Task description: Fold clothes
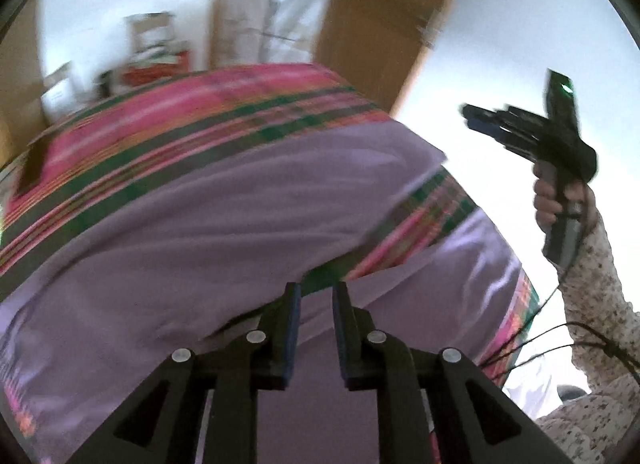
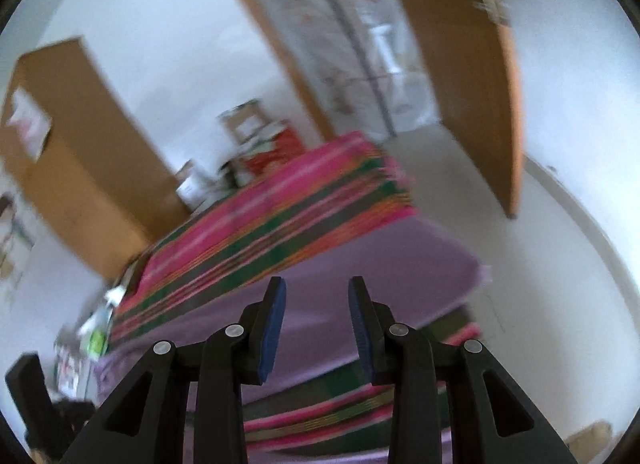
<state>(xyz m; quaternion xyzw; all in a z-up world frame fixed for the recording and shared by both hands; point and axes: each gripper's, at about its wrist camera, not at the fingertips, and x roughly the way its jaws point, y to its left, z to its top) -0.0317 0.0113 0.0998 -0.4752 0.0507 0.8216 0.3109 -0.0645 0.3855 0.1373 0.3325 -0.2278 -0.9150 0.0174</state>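
A lilac garment [image 1: 208, 224] lies spread over a surface covered by a pink and green striped cloth [image 1: 200, 112]. Both views are blurred. My left gripper [image 1: 316, 304] hangs above the garment's near part, jaws a little apart, with nothing between the blue pads. In the left wrist view my right gripper [image 1: 470, 117] is raised off to the right of the surface, held by a hand [image 1: 548, 204] in a speckled sleeve [image 1: 592, 304]. In its own view the right gripper [image 2: 317, 304] is open and empty above the lilac garment [image 2: 380, 264] and the striped cloth [image 2: 280, 204].
A wooden door [image 2: 472, 64] stands open beyond the far right corner. A wooden cabinet [image 2: 72, 152] is at the left. Boxes and a red package [image 2: 276, 144] crowd the far end. Bottles [image 2: 98, 328] stand by the left edge. Pale floor [image 2: 460, 184] lies to the right.
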